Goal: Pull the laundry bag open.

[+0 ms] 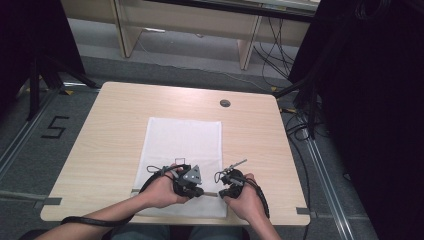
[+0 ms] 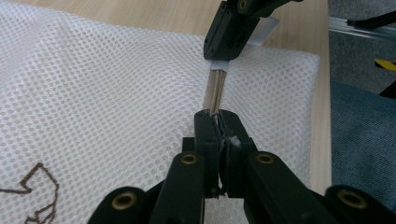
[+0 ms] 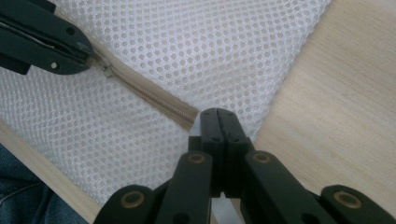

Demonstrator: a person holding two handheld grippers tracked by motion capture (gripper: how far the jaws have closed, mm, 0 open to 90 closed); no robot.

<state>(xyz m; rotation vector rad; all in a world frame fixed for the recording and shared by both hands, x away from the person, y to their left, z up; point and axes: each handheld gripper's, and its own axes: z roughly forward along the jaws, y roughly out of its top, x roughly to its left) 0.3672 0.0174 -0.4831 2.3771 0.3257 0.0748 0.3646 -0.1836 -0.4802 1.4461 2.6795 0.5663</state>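
Mesh bag long axis front-back, L gripper clamped on zip pull, R gripper on zip end

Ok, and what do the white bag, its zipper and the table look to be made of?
The white bag looks like synthetic mesh, probably polyester: a regular grid of small round holes, soft matte white. Its zipper seems a beige coil type on woven tape, likely nylon, with fine ribbed teeth and no metal shine. The table shows pale wood grain, very even and smooth, so probably laminate rather than solid wood.
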